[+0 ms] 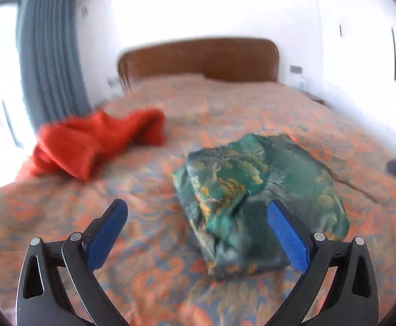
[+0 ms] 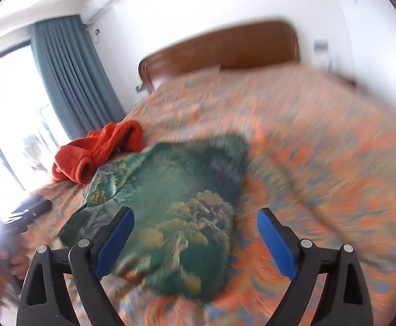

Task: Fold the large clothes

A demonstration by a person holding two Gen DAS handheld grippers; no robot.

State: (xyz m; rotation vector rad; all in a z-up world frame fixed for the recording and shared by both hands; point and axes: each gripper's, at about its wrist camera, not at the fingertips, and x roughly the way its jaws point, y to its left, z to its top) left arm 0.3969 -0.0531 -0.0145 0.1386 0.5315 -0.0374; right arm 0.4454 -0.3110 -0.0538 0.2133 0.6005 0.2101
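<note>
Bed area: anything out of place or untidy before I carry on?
The orange-red garment lies crumpled and unfolded near the bed's window-side edge, beyond the folded green garment. Both claws, left and right, are open and empty.

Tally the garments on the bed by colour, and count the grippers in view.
Green patterned garment, folded into a bundle: 1
Orange-red garment, crumpled in a heap: 1
Grippers, both open and empty: 2, left gripper and right gripper
Total: 2 garments, 2 grippers
</note>
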